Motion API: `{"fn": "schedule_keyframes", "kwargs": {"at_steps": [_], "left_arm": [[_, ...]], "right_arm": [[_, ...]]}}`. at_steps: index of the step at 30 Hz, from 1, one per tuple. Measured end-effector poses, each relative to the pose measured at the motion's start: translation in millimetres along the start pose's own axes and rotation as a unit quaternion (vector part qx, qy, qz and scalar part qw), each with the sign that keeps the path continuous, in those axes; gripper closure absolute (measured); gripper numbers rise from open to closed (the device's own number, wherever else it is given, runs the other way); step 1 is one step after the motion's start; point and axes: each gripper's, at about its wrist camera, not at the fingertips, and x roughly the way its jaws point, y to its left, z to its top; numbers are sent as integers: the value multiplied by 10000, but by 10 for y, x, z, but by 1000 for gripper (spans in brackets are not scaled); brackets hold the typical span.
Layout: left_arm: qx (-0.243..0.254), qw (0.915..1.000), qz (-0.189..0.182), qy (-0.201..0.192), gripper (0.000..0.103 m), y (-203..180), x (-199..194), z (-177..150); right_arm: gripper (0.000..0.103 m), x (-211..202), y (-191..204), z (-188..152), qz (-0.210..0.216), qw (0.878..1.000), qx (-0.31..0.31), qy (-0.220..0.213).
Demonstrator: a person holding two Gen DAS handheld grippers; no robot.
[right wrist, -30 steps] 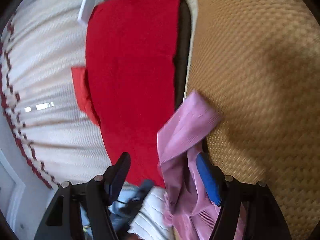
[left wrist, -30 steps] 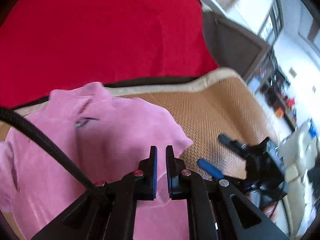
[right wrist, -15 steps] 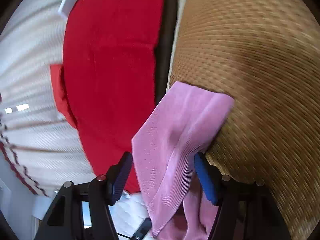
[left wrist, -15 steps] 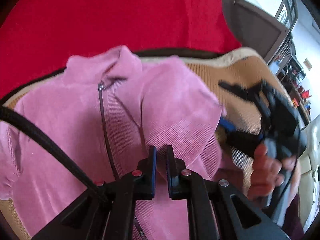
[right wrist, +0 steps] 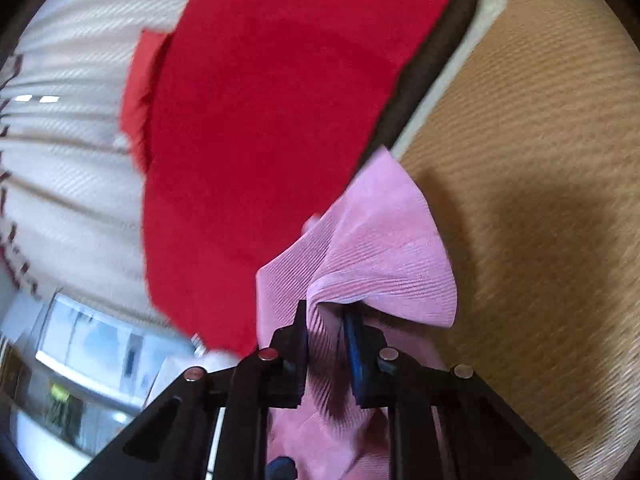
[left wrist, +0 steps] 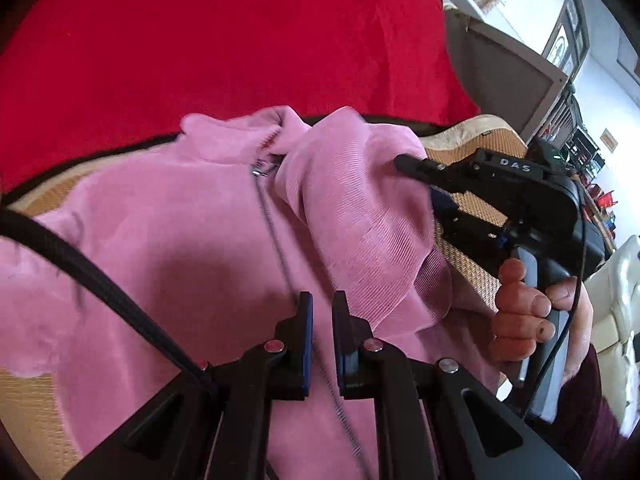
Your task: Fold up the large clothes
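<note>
Right tongs (right wrist: 325, 322) have just closed, now pinching a sleeve (right wrist: 384, 256) of the pink jacket (left wrist: 168, 264), carried across over its front since a second ago. Left tongs (left wrist: 320, 316) hover pressed together, empty, over the zip (left wrist: 276, 240). Jacket lies on the woven mat (right wrist: 540, 160).

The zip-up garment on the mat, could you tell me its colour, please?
Pink, finely ribbed garment; clearest in the left wrist view.

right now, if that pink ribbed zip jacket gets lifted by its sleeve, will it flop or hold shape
Likely floppy: the pink ribbed zip jacket bunches and drapes where the right gripper has just closed on its sleeve. Probably light, judging by that thin hanging fold. The ribbed cloth should grip, not slip.
</note>
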Motion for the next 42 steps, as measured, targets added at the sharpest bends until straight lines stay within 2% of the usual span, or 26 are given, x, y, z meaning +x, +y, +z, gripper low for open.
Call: {"fn": "schedule_keyframes", "kwargs": {"at_steps": [3,5,6,8,9,10,12,13,14,15,16,17,18,20,22,25,27,30,33,34,35,36,37,39,41,42], "left_arm": [[179,9996,77,-188,94,25,-220,-79],[174,9993,43,-321,93,80,-375,-130],[78,9991,-8,-422,87,144,-484,-164],[-200,9981,-52,-572,67,270,-624,-190],[-344,9972,-36,-666,53,320,-681,-193],[-447,9962,-23,-747,47,361,-729,-197],[-616,9946,-28,-832,46,425,-813,-195],[-662,9943,-49,-829,45,440,-827,-181],[-697,9941,-77,-826,43,442,-824,-159],[-730,9938,-123,-830,39,426,-819,-129],[-724,9937,-148,-848,37,388,-814,-104],[-707,9937,-154,-861,35,363,-797,-85],[-646,9939,-167,-878,34,295,-773,-50],[-535,9945,-215,-875,29,170,-728,9],[-431,9957,-246,-783,23,-62,-570,138],[-287,9980,-107,-545,20,-356,-278,317],[-112,9996,155,-188,20,-564,17,419],[212,9979,557,245,20,-778,382,500],[434,9928,1047,377,20,-844,622,576],[463,9913,1172,389,23,-845,672,610],[464,9894,1314,397,31,-817,725,655],[446,9887,1363,431,63,-801,756,677],[374,9886,1343,571,87,-745,803,708],[160,9893,1308,628,93,-624,793,738],[77,9919,1191,428,94,-546,663,727],[-35,9940,1074,205,94,-464,499,706]], "right_arm": [[85,171,72,-200,417,9980,45,482],[85,345,124,-309,452,9952,-45,871],[85,475,154,-424,522,9910,-83,1229],[85,667,205,-595,493,9850,-219,1642],[86,750,235,-681,424,9809,-383,1860],[86,818,284,-766,403,9762,-497,2071],[84,867,312,-811,559,9697,-344,2353],[81,859,314,-801,681,9665,-196,2468],[72,838,322,-782,747,9641,-115,2547],[61,754,343,-740,826,9637,-91,2539],[29,655,346,-703,922,9656,-68,2432],[21,525,325,-659,1035,9691,-29,2237],[21,302,315,-540,1245,9753,51,1825],[21,-4,219,-339,1402,9816,248,1272],[21,-269,83,-79,1391,9869,539,622],[23,-399,-111,25,1181,9881,977,132],[26,-389,-226,52,1084,9864,1228,155],[26,-448,-331,72,864,9881,1268,104],[26,-487,-396,87,857,9879,1287,109],[26,-581,-483,100,772,9892,1242,114],[26,-608,-526,64,713,9899,1217,116],[26,-583,-535,61,679,9900,1226,146],[26,-581,-562,55,666,9896,1266,172],[26,-559,-624,34,634,9887,1342,214],[26,-541,-638,16,594,9891,1330,217],[26,-535,-616,11,581,9899,1274,206]]}}
